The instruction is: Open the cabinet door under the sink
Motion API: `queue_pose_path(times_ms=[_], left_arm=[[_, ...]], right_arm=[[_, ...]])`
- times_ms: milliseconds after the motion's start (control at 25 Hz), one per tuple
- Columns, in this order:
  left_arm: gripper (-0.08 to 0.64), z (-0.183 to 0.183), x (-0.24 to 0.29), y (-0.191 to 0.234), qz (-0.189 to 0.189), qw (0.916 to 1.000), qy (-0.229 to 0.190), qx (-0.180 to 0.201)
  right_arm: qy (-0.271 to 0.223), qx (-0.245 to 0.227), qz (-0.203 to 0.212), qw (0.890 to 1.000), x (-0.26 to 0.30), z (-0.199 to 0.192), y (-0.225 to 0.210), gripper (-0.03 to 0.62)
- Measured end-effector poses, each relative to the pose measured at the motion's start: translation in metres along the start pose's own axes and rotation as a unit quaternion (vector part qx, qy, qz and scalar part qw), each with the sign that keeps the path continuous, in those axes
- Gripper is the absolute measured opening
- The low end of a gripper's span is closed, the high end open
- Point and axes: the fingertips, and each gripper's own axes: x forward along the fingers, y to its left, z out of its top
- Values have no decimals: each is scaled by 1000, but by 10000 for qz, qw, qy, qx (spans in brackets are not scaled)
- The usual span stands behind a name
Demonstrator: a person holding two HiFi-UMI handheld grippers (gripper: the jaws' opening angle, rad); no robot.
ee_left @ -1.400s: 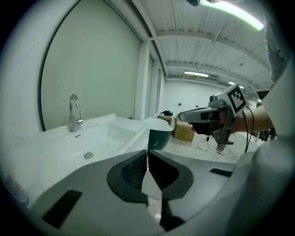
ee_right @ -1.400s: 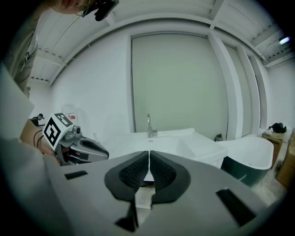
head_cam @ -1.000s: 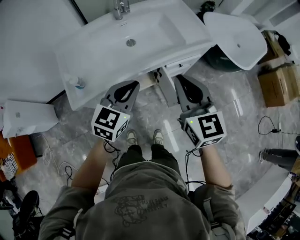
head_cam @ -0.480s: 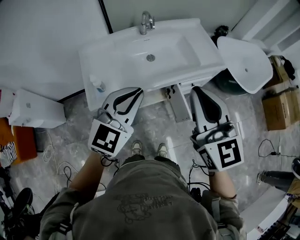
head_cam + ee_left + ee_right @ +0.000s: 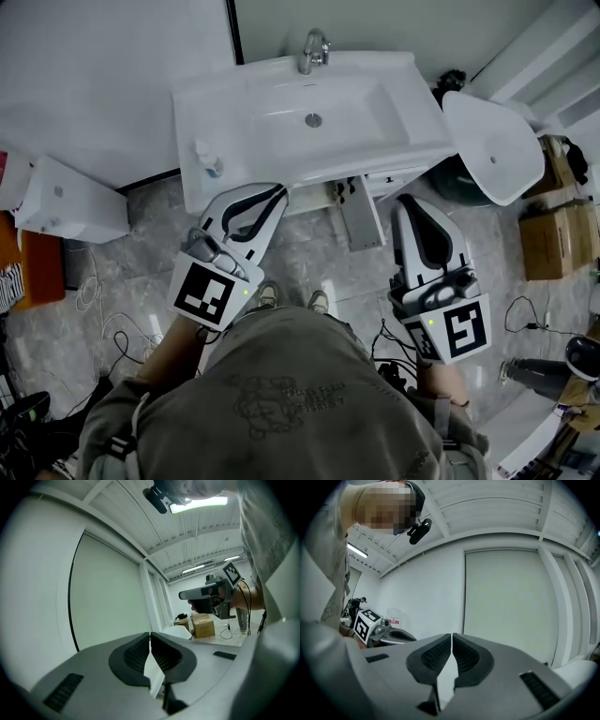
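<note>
The white sink (image 5: 281,117) with its tap (image 5: 314,49) stands against the far wall. Below its front edge a grey cabinet door (image 5: 360,217) juts out towards me, seen edge-on. My left gripper (image 5: 277,191) hovers in front of the sink's left half, tilted up, jaws shut and empty. My right gripper (image 5: 406,200) hangs just right of the door, not touching it, also shut on nothing. In the left gripper view the pads (image 5: 136,652) meet at the tip of the left gripper (image 5: 150,637). The right gripper (image 5: 452,637) likewise shows closed pads (image 5: 466,656) against the bare wall.
A small bottle (image 5: 208,159) stands on the sink's left rim. A white box (image 5: 66,208) sits on the floor at left; a loose white basin (image 5: 494,145) and cardboard boxes (image 5: 555,242) are at right. Cables (image 5: 103,319) trail over the marble floor. My shoes (image 5: 292,298) are near the cabinet.
Both grippers have drawn back from the sink front towards me and tilted upward. The sink has shifted right and down in the head view. The jaws stayed shut.
</note>
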Motion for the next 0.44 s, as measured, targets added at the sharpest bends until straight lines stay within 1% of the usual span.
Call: queue_pose_path(times_ms=[120, 240, 440], left_arm=[[25, -1, -2, 2, 23, 10000, -53, 39], [25, -2, -6, 3, 39, 10000, -76, 3], [25, 1, -21, 5, 88, 9999, -125, 32]], right_arm=[[66, -225, 54, 9997, 5, -3, 10, 32], [207, -419, -142, 9988, 6, -7, 11, 32], [62, -486, -24, 9988, 0, -4, 23, 32]])
